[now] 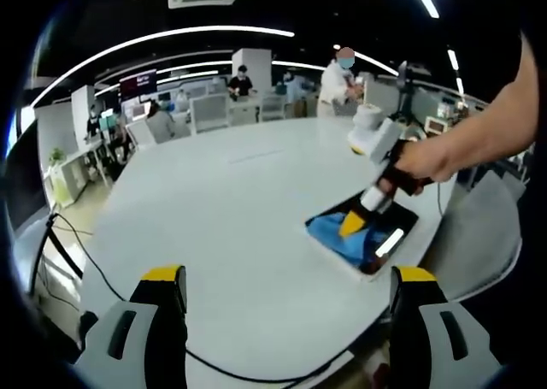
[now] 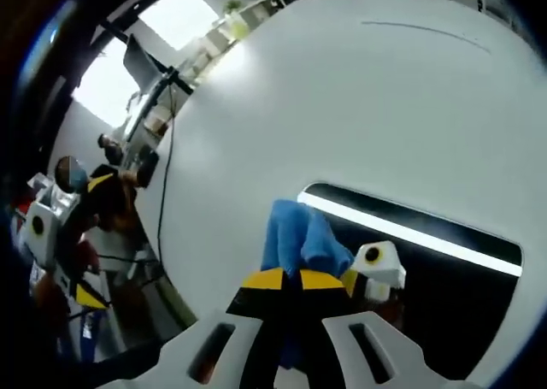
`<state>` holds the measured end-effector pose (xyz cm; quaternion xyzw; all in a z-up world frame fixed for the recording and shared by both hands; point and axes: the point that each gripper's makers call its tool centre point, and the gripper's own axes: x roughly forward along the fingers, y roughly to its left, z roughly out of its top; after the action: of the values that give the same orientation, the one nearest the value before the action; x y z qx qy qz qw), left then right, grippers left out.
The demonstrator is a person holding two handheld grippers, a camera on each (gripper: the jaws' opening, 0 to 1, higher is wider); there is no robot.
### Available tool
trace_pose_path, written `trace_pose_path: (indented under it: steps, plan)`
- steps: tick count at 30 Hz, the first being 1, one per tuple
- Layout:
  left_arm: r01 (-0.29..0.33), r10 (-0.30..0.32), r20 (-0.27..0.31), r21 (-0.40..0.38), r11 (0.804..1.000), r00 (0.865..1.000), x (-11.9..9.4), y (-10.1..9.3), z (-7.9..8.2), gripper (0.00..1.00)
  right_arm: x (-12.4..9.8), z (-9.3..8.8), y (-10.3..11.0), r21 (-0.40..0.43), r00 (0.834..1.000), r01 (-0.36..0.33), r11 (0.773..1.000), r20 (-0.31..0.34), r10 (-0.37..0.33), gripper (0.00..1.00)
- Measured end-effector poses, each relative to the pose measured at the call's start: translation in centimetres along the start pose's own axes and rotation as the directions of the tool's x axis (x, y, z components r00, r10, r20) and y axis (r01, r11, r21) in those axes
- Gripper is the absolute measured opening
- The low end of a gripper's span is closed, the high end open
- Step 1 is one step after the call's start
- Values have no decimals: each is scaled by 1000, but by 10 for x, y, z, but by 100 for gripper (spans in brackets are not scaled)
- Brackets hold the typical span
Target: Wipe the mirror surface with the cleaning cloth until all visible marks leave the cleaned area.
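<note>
the right gripper has its yellow-tipped jaws pressed together on a bunched fold of the blue cleaning cloth, pinching it high so the loose part hangs ahead of the tips and can be dragged flat across the glass. the mirror lies face up just under and ahead of these jaws, its dark surface throwing back a bright strip of ceiling light; the cloth sits on the mirror's near end, touching it. in the left gripper view the same tool comes in from the right, held by a person's hand, tips pointing down into the cloth on the mirror, a steep angle that looks chosen to put weight on the fabric.

the left gripper hangs back, jaws spread wide and holding nothing, well apart from the mirror, which lies ahead and to its right. kept there, it probably stays clear of the wiping path while keeping the whole job in sight. a black cable trails over the white table ahead of its left jaw.

whether any marks are left on the glass cannot be told; the wiping seems under way.
</note>
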<state>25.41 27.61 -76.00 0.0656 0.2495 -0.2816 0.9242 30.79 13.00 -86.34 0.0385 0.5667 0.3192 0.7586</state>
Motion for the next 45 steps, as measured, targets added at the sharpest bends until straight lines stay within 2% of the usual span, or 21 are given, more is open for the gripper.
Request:
trace_pose_path:
  steps: [8,13,19,23,45]
  plan:
    - [-12,12,8,-9,1000,1000,-4,-4,-1,99,0,0,-1,-12,1000,-4,1000,0,4,0]
    - [-22,26,49,-77,997,998,-6,-1,7,99,1,0,-1,-36,1000,1,999,3,-1,0]
    - [-9,12,38,-57,998,999,-6,0,9,99,-3,-1,-5,-48,1000,19,999,6,-19,0]
    - [-7,9,29,-62,998,1000,-6,0,8,99,-6,-3,-16,-32,1000,27,999,10,-27,0]
    - [9,-7,34,-57,998,999,0,-9,11,99,-31,-22,-52,5,998,52,999,18,-52,0]
